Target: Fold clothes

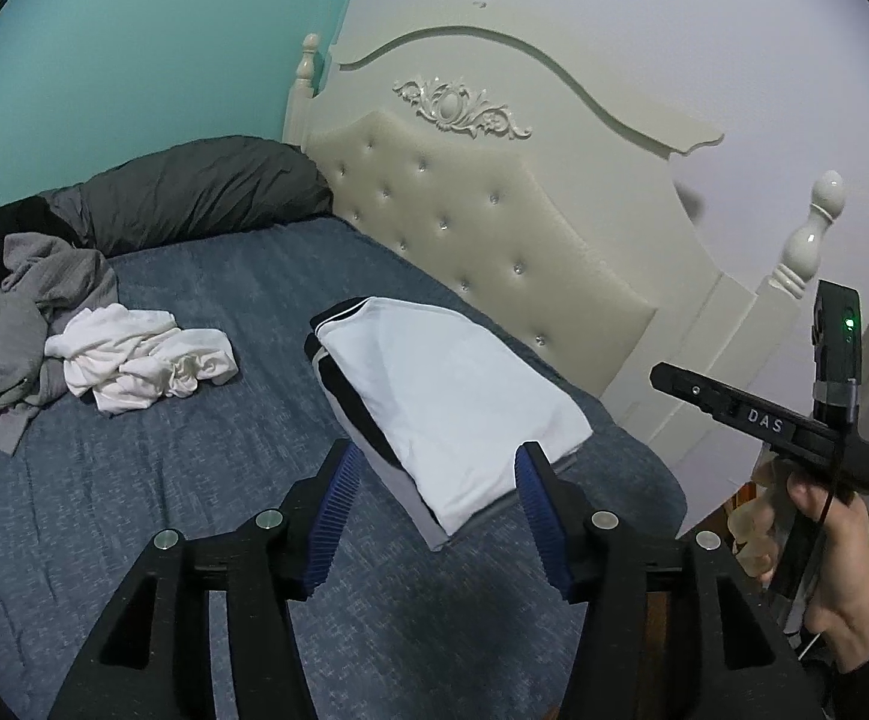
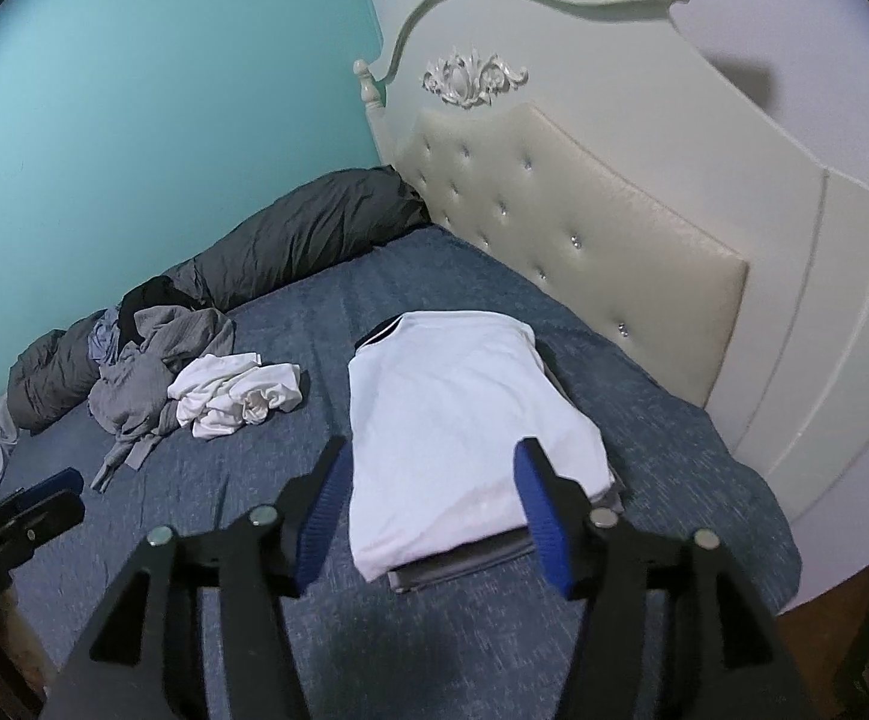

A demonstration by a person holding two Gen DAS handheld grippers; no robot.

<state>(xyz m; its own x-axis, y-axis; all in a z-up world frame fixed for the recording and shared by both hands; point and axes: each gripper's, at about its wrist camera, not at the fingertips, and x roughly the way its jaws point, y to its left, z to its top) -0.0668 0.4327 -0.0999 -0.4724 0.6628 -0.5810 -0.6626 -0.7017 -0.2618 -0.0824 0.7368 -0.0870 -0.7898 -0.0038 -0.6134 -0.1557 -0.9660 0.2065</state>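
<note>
A bedroom, mid-chore: at far left on the blue bedspread (image 2: 326,648) lies the unfolded heap, a grey knitted garment (image 2: 152,372) slumped against a dark grey bolster (image 2: 290,240), with a crumpled white garment (image 2: 236,393) touching its near side. Well apart from that, toward the tufted cream headboard (image 2: 584,228), sits the finished work: a folded white top with dark trim (image 2: 464,438), laid squarely on a folded grey piece (image 2: 464,570) whose edge shows beneath it. Both tools hang above the bed with nothing between their blue pads, the left gripper (image 1: 440,516) and the right gripper (image 2: 434,516) each standing partly spread, clear of the cloth; the stack appears between the fingers only because it lies beyond them. At far right of the left wrist view, the person's hand (image 1: 842,576) grips the handle of the other tool. The stack looks done, so the step in hand is likely fetching the next piece. Doing it well would mean swinging both tools leftward to the crumpled white garment, the nearest and topmost of the heap, pinching it at two separated edges, not the bunched middle, lifting it free of the grey knit so nothing drags along, and spreading it flat on bare bedspread beside the stack before any fold.
</note>
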